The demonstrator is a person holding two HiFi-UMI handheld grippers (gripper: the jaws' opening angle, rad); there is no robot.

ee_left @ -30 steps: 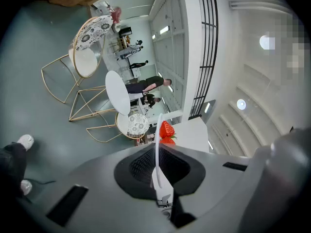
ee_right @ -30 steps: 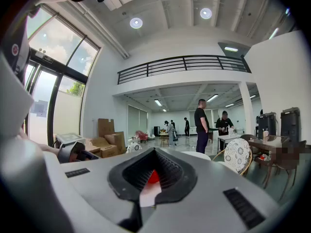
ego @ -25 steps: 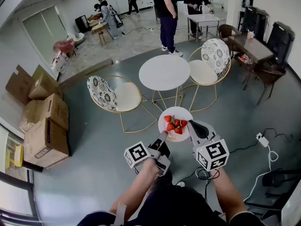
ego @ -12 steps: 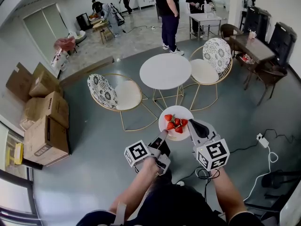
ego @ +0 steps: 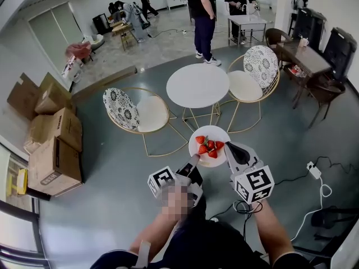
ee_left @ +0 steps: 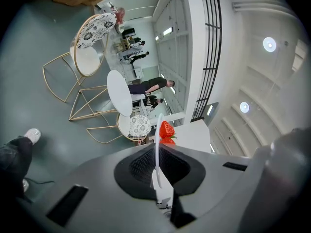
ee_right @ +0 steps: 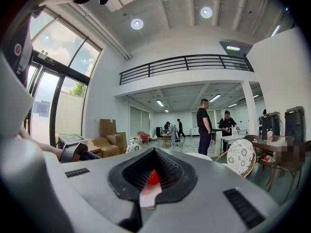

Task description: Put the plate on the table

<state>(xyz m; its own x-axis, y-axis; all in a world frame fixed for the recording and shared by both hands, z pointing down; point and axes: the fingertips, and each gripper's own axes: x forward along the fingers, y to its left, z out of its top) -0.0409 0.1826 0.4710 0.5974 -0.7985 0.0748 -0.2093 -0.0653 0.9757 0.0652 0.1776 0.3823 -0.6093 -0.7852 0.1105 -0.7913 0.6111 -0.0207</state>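
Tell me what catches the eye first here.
A white plate of red strawberries hangs over the grey floor, with the left gripper and the right gripper each clamped on its rim. Just beyond it stands a round white table between two gold-legged chairs.

1. plate (ego: 210,134): white, smooth, glossy, thin rim. Ceramic or plastic, cannot tell.
2. strawberries (ego: 208,147): red, shiny skin.
3. left gripper (ego: 194,161) and right gripper (ego: 227,149): grey matt plastic shells. Gripping pads (ee_left: 138,165) are black, ribbed and rubbery-looking.
4. marker cubes (ego: 253,184): matt faces, black-on-white print.
5. round table (ego: 196,86): white smooth top, low sheen. Thin gold metal legs.
6. chairs (ego: 136,114): gold metal wire frames, patterned cloth backs, plain cream seat cushions.
7. boxes (ego: 53,162): brown matt cardboard.
8. floor (ego: 112,172): grey, smooth, soft sheen.
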